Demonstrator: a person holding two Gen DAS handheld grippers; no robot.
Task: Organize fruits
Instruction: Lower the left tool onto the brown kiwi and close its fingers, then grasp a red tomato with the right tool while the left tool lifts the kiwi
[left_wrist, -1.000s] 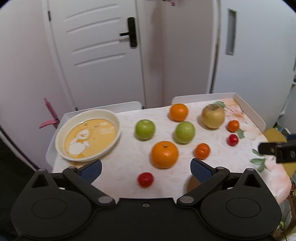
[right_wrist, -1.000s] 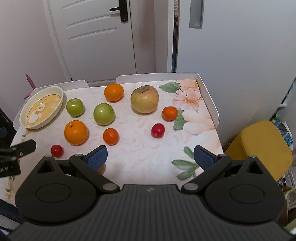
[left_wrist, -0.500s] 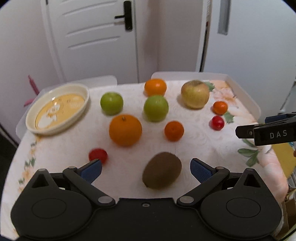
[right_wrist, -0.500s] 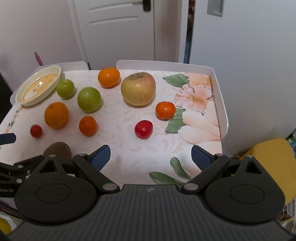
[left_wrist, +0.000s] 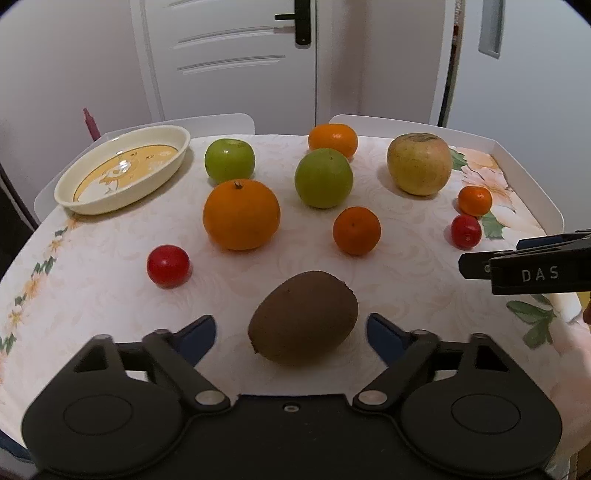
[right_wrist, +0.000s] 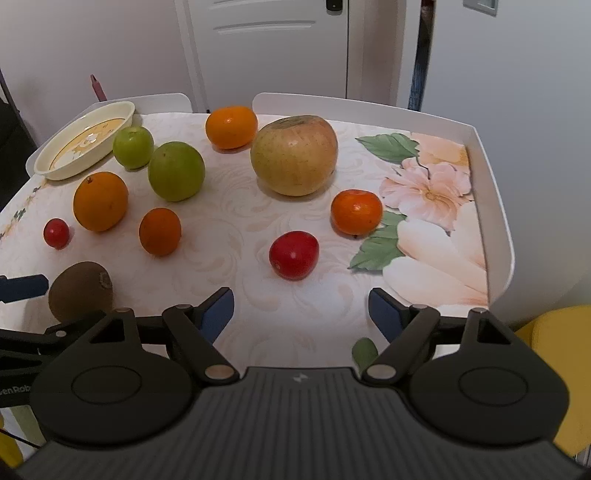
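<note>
Brown, fuzzy kiwi (left_wrist: 303, 318) lay on its side at the near edge of the table (left_wrist: 92, 295), between the spread pads of the left gripper (left_wrist: 290, 330). Jaws had just been closing, but gaps showed on both sides, so no grip yet. Right gripper (right_wrist: 301, 309) was also parted with jaws just narrowing and nothing between them, only bare cloth; the red fruit (right_wrist: 293, 254) sat just beyond its tips.

Handling guess: kiwi looked light and egg-shaped. The skin's fuzz should give the pads friction, but the flesh is probably soft, so a hard squeeze could bruise it. Best hold seemed across the short middle, pads on the two long flanks, not on the ends, where it could squirt out. It could roll if nudged by one pad first.

Other fruit stayed loose: big orange (left_wrist: 241, 215), two green apples, a yellow apple (left_wrist: 419, 163), and small oranges. Empty dish (left_wrist: 122, 173) stood far left, well apart from the kiwi.
</note>
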